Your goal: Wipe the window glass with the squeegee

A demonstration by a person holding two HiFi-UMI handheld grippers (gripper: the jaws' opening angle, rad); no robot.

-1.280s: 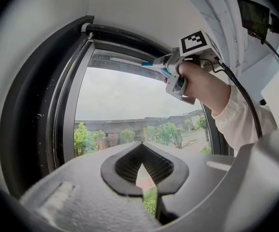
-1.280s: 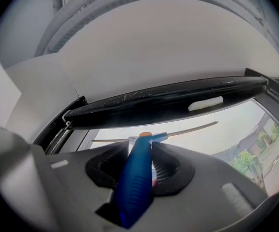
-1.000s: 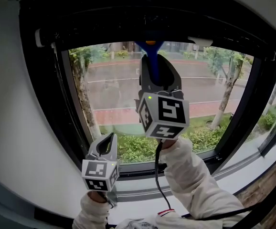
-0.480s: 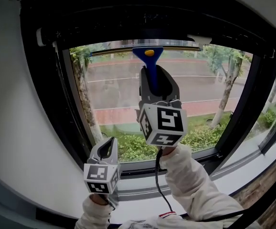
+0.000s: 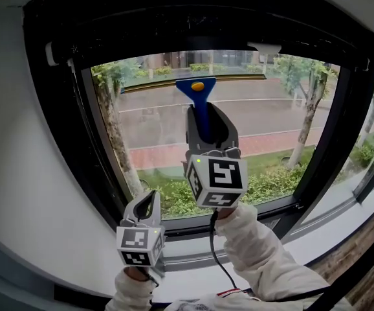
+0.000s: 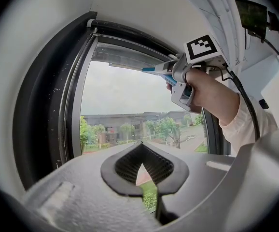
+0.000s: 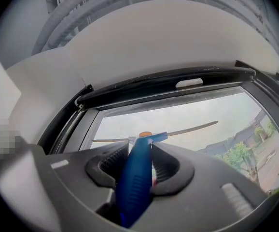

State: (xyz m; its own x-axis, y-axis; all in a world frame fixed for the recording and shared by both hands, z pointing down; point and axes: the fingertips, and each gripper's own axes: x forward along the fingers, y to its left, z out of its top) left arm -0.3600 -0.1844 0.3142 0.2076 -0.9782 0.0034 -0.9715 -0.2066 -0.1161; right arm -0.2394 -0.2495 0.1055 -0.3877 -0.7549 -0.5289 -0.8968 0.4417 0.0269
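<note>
A squeegee with a blue handle [image 5: 201,109] and a long thin blade [image 5: 193,82] lies against the window glass [image 5: 271,122], its blade level a little below the top frame. My right gripper [image 5: 208,120] is shut on the handle from below; in the right gripper view the handle [image 7: 137,178] runs up between the pads to the blade [image 7: 188,128]. My left gripper [image 5: 149,198] hangs lower left near the sill, shut and holding nothing. The left gripper [image 6: 142,167] looks up at the right gripper [image 6: 180,76] and the squeegee [image 6: 154,70].
A thick black window frame [image 5: 64,109] surrounds the pane, with a white latch [image 5: 264,48] on its top bar and a white wall [image 5: 19,173] to the left. A pale sill [image 5: 290,235] runs below. A black cable [image 5: 216,251] hangs from the right gripper.
The right gripper has drawn the squeegee down the glass, so the blade has come out from the top frame and sits lower. The left gripper has sunk slightly.
</note>
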